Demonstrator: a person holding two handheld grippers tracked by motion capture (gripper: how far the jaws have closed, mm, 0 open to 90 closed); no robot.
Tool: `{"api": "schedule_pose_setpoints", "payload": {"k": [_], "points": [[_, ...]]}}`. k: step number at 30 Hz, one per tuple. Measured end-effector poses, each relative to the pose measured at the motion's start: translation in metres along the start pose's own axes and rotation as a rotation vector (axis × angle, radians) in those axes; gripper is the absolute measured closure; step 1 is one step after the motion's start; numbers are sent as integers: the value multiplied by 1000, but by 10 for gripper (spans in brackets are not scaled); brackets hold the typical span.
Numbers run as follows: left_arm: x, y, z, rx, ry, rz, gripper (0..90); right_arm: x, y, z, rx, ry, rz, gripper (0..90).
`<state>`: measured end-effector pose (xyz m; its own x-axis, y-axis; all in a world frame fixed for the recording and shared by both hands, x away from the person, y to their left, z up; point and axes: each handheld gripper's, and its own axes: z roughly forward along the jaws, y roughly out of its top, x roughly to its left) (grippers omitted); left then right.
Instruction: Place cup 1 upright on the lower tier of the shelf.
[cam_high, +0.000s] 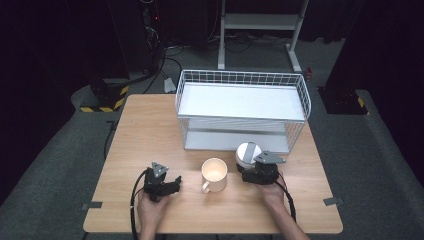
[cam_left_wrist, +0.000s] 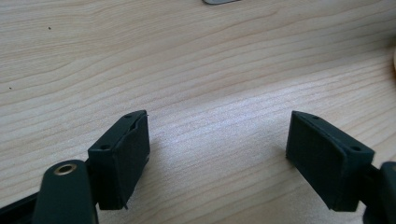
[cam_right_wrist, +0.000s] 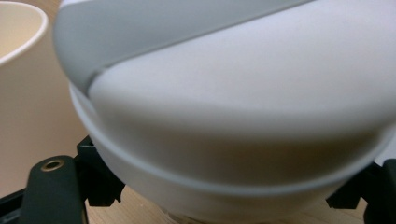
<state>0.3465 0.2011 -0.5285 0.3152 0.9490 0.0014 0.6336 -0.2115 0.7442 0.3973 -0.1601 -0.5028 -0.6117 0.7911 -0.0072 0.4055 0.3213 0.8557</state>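
While my left gripper (cam_high: 172, 186) rests on the wooden table (cam_high: 150, 135) with its jaws about half open and only bare wood between them, my right gripper (cam_high: 248, 172) has its jaws round a white and grey cup (cam_high: 247, 153). From the right gripper view the cup (cam_right_wrist: 243, 116) sits between both pads, which seem to press on its sides (it hides the contact itself). It stands on the table just in front of the white wire rack (cam_high: 242, 107), with a cream mug (cam_high: 214, 174) close beside it, between my two grippers.
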Motion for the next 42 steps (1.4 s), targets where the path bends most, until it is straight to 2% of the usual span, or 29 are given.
{"api": "schedule_pose_setpoints", "payload": {"k": [4, 9, 21, 42], "points": [[0, 0, 0, 0, 0, 0, 218, -2, 0, -2, 1, -1, 9, 185], [0, 0, 0, 0, 0, 0, 218, -6, 2, -5, -4, -5, -1, 185], [0, 0, 0, 0, 0, 0, 218, -21, 10, -12, -13, -15, 31, 185], [0, 0, 0, 4, -1, 5, 218, -41, 21, -8, 0, -38, 77, 185]]}}
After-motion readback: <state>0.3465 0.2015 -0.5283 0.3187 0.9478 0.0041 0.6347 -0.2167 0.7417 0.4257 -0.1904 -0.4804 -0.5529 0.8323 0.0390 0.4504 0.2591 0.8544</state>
